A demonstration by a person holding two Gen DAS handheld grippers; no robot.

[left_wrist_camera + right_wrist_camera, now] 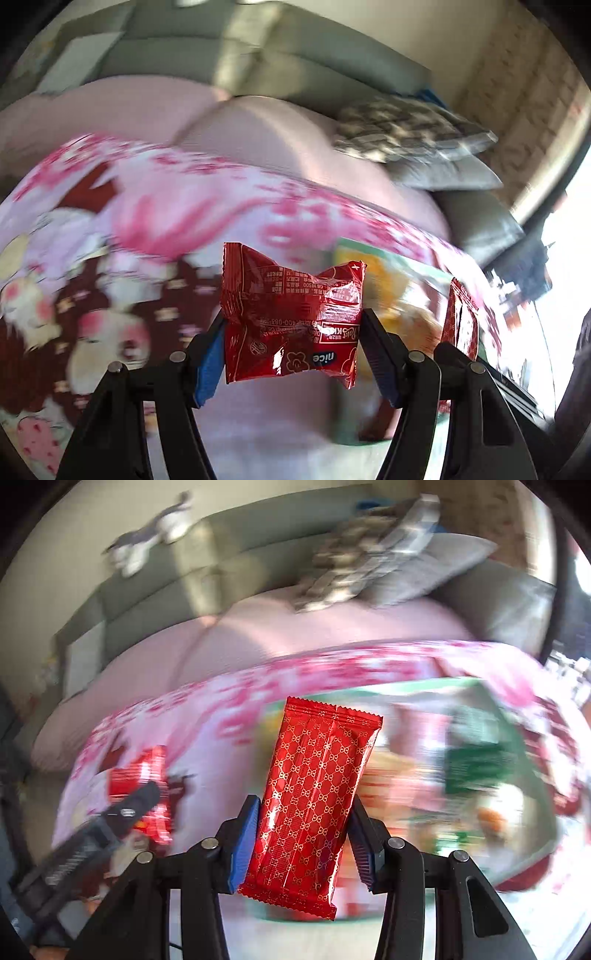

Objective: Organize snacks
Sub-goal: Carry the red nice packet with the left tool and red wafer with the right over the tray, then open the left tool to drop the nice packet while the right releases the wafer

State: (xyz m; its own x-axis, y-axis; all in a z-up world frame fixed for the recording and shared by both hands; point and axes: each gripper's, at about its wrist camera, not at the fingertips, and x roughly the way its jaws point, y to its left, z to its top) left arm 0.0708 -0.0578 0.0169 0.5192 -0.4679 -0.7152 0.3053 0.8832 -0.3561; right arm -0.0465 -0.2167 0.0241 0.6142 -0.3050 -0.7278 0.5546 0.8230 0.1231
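Note:
My left gripper [295, 350] is shut on a crinkled red snack packet [291, 314] with a blue "nice" label, pinched by its sides between the blue pads. My right gripper [301, 836] is shut on a long red packet with a gold pattern [314, 794], which stands upright between its fingers. Both packets hang above the table. In the right wrist view the left gripper [136, 805] and its red packet [144, 775] show at the left. In the left wrist view the patterned packet [461, 325] shows at the right edge.
Below lies a table under a pink and dark red cartoon cloth [184, 206]. A green-rimmed tray [424, 685] of blurred snacks sits on it to the right. Behind are a pink-covered sofa seat [258, 129], grey and checked cushions [354, 565] and a bright window at the right.

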